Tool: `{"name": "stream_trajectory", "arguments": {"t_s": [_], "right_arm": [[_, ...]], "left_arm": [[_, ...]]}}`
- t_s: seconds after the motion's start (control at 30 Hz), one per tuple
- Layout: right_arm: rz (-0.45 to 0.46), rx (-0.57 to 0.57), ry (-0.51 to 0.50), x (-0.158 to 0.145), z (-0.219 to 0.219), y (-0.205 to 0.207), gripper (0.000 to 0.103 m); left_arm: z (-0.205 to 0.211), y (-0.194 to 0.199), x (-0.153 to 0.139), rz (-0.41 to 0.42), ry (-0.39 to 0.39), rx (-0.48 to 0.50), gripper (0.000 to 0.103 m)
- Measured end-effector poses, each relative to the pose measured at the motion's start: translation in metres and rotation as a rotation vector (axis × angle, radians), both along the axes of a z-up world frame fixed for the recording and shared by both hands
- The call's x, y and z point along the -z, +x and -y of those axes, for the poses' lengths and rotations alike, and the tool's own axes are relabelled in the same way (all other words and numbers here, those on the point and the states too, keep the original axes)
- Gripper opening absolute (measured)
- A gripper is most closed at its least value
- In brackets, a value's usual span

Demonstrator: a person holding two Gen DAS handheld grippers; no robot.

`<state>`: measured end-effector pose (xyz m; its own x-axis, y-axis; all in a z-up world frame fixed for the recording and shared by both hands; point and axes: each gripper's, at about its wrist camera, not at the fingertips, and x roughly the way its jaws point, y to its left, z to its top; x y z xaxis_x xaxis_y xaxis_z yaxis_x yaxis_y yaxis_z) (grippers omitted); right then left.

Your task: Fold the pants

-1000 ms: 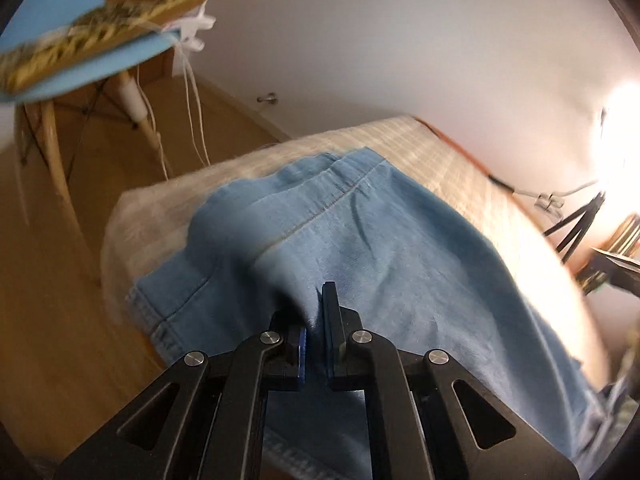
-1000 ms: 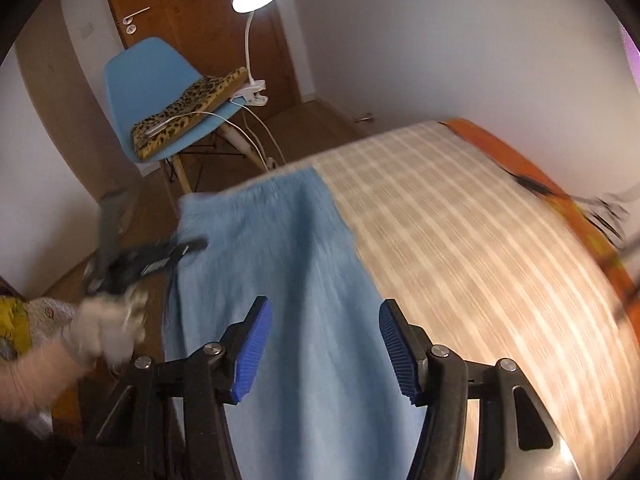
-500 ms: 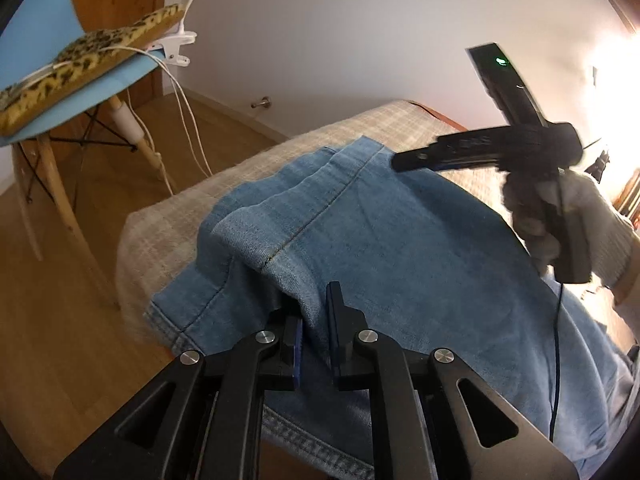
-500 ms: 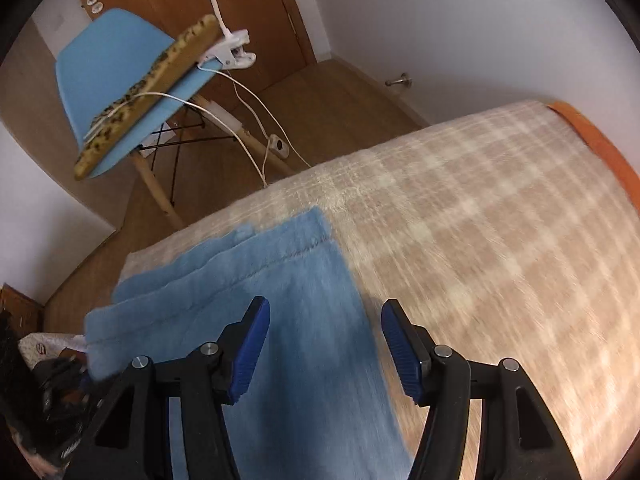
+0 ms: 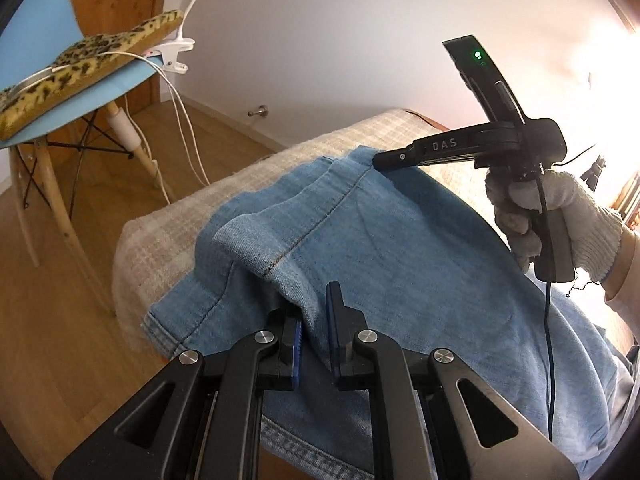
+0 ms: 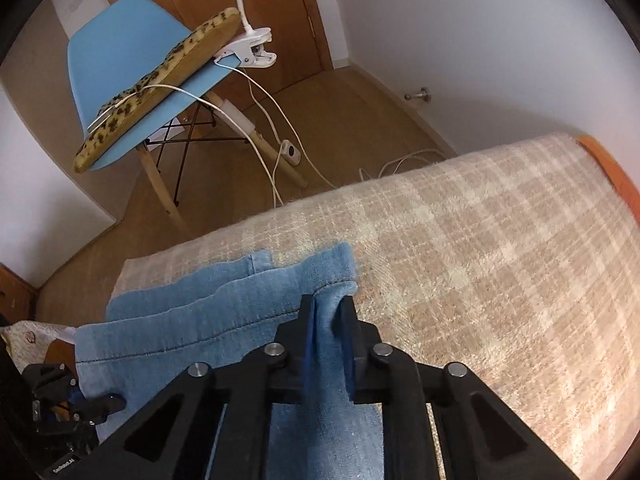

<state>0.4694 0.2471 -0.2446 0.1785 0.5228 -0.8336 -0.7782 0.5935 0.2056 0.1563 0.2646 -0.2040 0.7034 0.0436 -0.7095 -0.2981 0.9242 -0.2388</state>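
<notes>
left tongs point(image 5: 316, 320): nearest, clamped on a raised fold of the pants, blue pads pressing denim from both sides
right tongs point(image 6: 329, 312): jaws have just closed; now pinching the far corner of the pants, cloth bunched between the pads
right tongs, seen from the left side point(image 5: 380, 159): tip sits on the far hem edge, touching the denim
hand point(image 5: 560, 216): white knit glove, wrapped round the right handle, thin black cable hanging below it
pants point(image 5: 400, 248): light blue denim, spread on the bed, layers stacked with the hems stepped at the far end, orange seam stitching running along the leg
pants position: on the side of the bed close to the floor edge, near hem hanging just over the bed's edge
bed point(image 6: 500, 248): covered by a beige checked blanket, orange strip along its far right edge
floor point(image 5: 60, 320): wood, white cables trailing across it beyond the bed
chair point(image 6: 120, 52): blue shell, wooden legs, well apart from the bed
cushion point(image 6: 160, 80): leopard print, lying on the chair seat
lamp clip point(image 6: 250, 50): white, clamped to the chair's front edge, white stem going up
door point(image 6: 260, 0): wood, behind the chair
wall point(image 5: 340, 40): plain white, farthest back
</notes>
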Motion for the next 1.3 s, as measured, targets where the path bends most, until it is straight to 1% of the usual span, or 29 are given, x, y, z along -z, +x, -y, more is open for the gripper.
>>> {"name": "stream_trajectory", "arguments": {"t_s": [0.27, 0.37, 0.47, 0.6, 0.67, 0.83, 0.93, 0.97, 1.0, 1.03, 1.07, 1.1, 1.17, 1.23, 1.27, 1.3], "right_arm": [[0.065, -0.006, 0.01, -0.024, 0.003, -0.011, 0.006], [0.095, -0.014, 0.013, -0.036, 0.002, -0.018, 0.006], [0.117, -0.028, 0.037, -0.049, -0.002, -0.026, 0.005], [0.133, -0.061, 0.045, -0.058, -0.016, -0.033, 0.005], [0.135, -0.061, 0.033, -0.053, -0.026, -0.032, 0.005], [0.101, -0.03, -0.026, -0.019, -0.041, -0.024, 0.005], [0.091, -0.026, -0.046, -0.004, -0.044, -0.024, 0.005], [0.083, -0.018, -0.041, -0.002, -0.042, -0.024, 0.007], [0.079, -0.009, -0.037, -0.003, -0.04, -0.023, 0.014], [0.081, 0.003, -0.037, -0.005, -0.038, -0.023, 0.018], [0.089, 0.028, -0.039, -0.009, -0.032, -0.023, 0.033], [0.093, 0.046, -0.029, -0.014, -0.027, -0.023, 0.046], [0.105, 0.072, -0.006, -0.027, -0.012, -0.026, 0.049], [0.106, 0.094, 0.015, -0.038, 0.001, -0.031, 0.056], [0.11, 0.109, 0.024, -0.045, 0.01, -0.035, 0.062], [0.117, 0.124, 0.032, -0.052, 0.019, -0.04, 0.065]], "left_arm": [[-0.001, -0.008, -0.003, 0.033, -0.012, 0.01, 0.005], [-0.009, -0.015, -0.007, 0.062, -0.054, -0.003, 0.005], [-0.025, -0.027, -0.008, 0.084, -0.124, -0.039, 0.005], [-0.039, -0.037, -0.011, 0.098, -0.125, -0.071, 0.004], [-0.045, -0.034, -0.008, 0.086, -0.115, -0.076, 0.004], [-0.055, -0.027, 0.006, 0.05, -0.15, -0.075, 0.005], [-0.055, -0.028, 0.01, 0.026, -0.115, -0.095, 0.013], [-0.059, -0.03, 0.011, 0.015, -0.114, -0.118, 0.016], [-0.064, -0.032, 0.012, 0.02, -0.128, -0.129, 0.018], [-0.069, -0.034, 0.012, 0.018, -0.139, -0.142, 0.02], [-0.072, -0.038, 0.01, 0.017, -0.139, -0.15, 0.022], [-0.072, -0.041, 0.007, 0.015, -0.121, -0.161, 0.022], [-0.074, -0.044, 0.0, 0.012, -0.09, -0.18, 0.023], [-0.075, -0.046, -0.007, 0.014, -0.098, -0.174, 0.024], [-0.074, -0.047, -0.01, 0.012, -0.101, -0.166, 0.031], [-0.072, -0.047, -0.015, 0.009, -0.103, -0.149, 0.04]]}}
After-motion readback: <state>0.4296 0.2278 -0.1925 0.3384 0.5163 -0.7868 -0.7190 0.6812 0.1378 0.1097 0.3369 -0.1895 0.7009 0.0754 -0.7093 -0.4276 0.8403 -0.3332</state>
